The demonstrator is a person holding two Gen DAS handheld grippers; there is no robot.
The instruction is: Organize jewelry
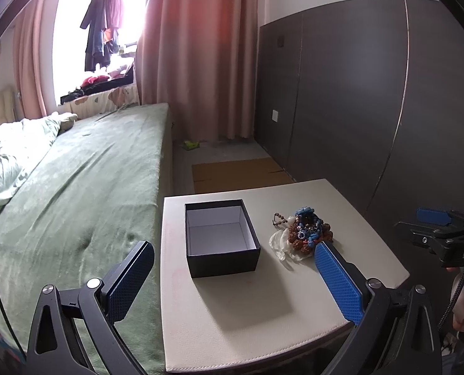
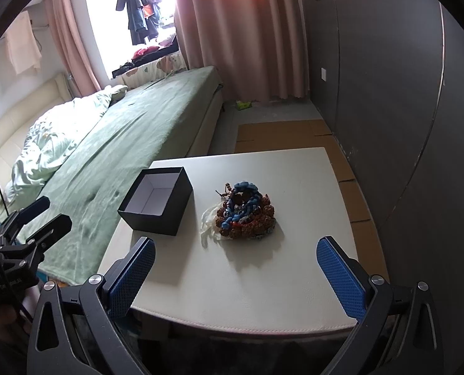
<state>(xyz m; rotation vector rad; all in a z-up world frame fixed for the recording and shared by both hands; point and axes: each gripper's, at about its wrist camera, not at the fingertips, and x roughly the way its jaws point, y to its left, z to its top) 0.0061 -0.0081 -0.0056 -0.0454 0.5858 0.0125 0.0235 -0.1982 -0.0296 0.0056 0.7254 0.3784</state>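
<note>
An open black box (image 1: 222, 238) (image 2: 155, 200) with a white, empty inside stands on the left part of a small white table (image 1: 250, 312) (image 2: 257, 278). To its right lies a heap of jewelry (image 1: 303, 232) (image 2: 243, 214): brown bead strings, blue beaded pieces and a translucent white piece. My left gripper (image 1: 235, 276) is open and hovers before the box, holding nothing. My right gripper (image 2: 236, 273) is open as well, above the table's near edge, short of the heap. Each gripper shows at the edge of the other's view.
A bed with a green cover (image 1: 85, 193) (image 2: 132, 131) runs along the table's left side. A dark panelled wall (image 1: 372, 100) (image 2: 388, 93) rises to the right. Flat cardboard (image 1: 238, 175) (image 2: 282, 134) lies on the floor beyond the table, before pink curtains (image 1: 200, 47).
</note>
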